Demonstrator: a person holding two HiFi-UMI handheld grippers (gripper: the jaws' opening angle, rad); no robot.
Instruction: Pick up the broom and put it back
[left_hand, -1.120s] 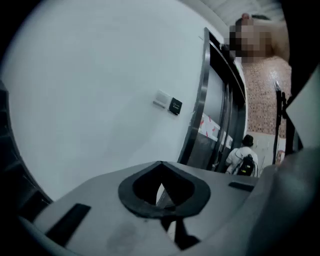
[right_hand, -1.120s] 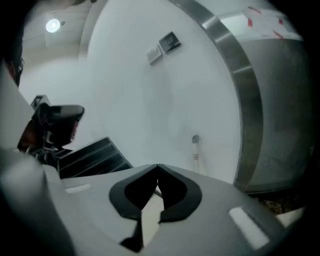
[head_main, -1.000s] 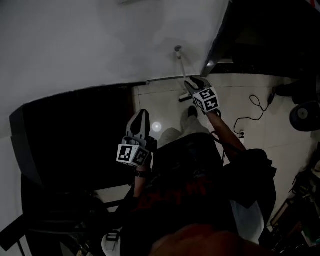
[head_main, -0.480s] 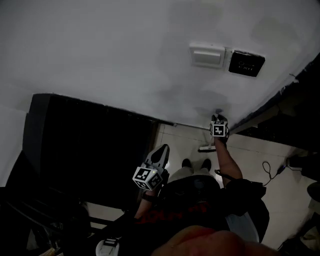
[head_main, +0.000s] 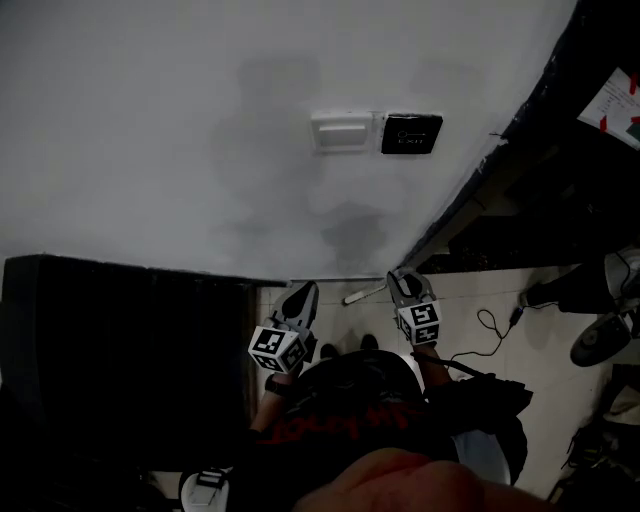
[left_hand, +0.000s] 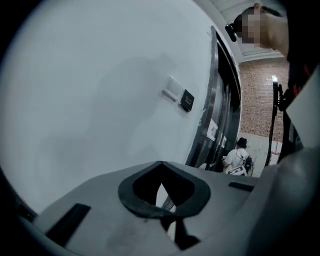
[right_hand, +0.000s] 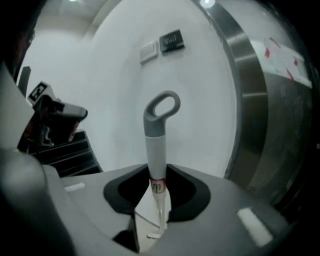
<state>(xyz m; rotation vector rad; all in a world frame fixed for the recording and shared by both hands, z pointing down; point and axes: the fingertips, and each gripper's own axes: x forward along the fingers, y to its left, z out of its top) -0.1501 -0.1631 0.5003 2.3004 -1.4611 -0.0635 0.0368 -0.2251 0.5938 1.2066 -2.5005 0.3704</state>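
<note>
The broom shows as a white handle (right_hand: 156, 160) ending in a grey hanging loop (right_hand: 161, 112). My right gripper (right_hand: 159, 195) is shut on that handle just below the grey sleeve, and the loop points up toward the white wall. In the head view the right gripper (head_main: 400, 282) is near the wall corner, with a short white piece of the handle (head_main: 362, 294) sticking out to its left. The broom head is hidden. My left gripper (head_main: 300, 298) hangs beside it to the left; its jaws (left_hand: 162, 187) are shut with nothing between them.
On the white wall are a white switch plate (head_main: 342, 130) and a black panel (head_main: 411, 133). A dark unit (head_main: 120, 340) fills the left. A metal door frame (right_hand: 250, 100) runs on the right. A cable (head_main: 490, 330) lies on the tiled floor. A person in white (left_hand: 237, 157) stands far off.
My right gripper has come up from low by the floor corner with the broom handle in it. The left gripper has shifted right, closer to it. The head view has swung up the wall.
</note>
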